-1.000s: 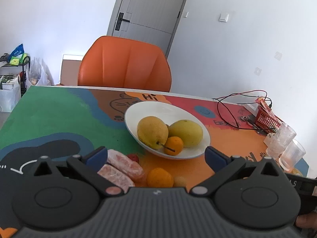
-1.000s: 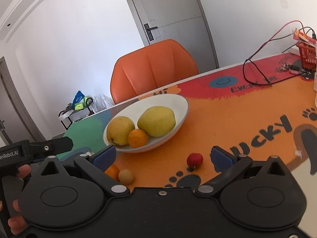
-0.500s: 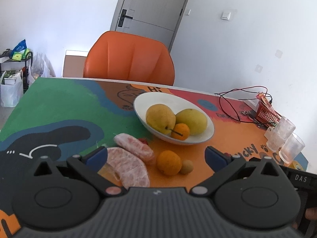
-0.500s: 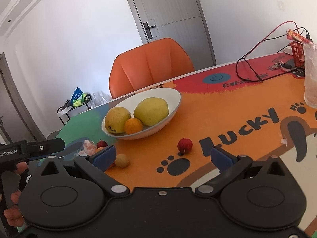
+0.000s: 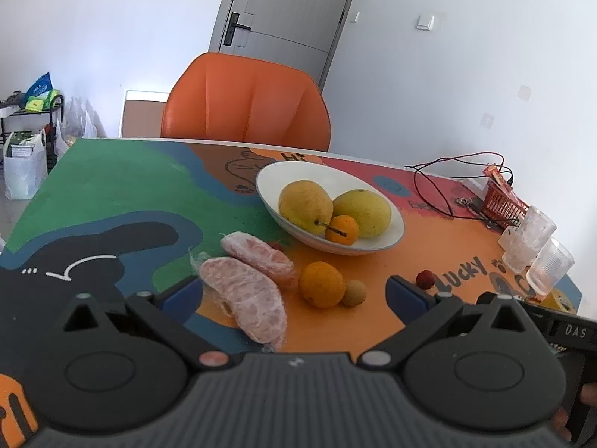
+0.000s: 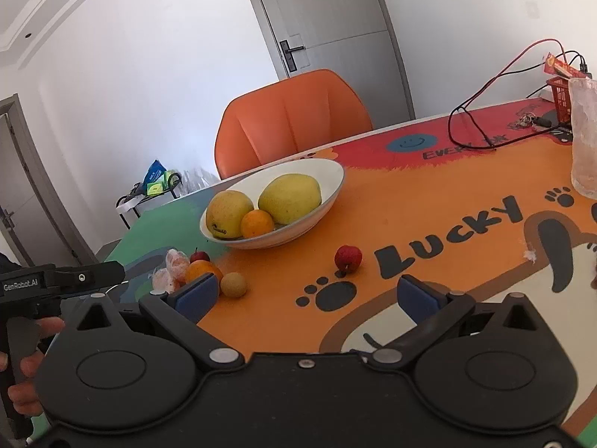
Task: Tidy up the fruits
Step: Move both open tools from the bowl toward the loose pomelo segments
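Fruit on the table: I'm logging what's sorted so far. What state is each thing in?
White bowl: holds pear, mango, small orange.
Loose orange: on table, outside bowl.
Longan: touching loose orange.
Red lychee: alone on table.
Pomelo segments: peeled, on table.
Left tool: open, empty.
Right tool: open, empty.

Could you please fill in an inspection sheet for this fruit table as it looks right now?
Surface: table with colourful cartoon mat.
Job's things: white bowl holds pear, mango, small orange; loose on mat: two pomelo segments, orange, longan, red lychee, small red fruit.
Clutter: glasses, red basket.
Grippers: left gripper and right gripper open, empty.
Cables: red and black wires.
Surroundings: orange chair, door.
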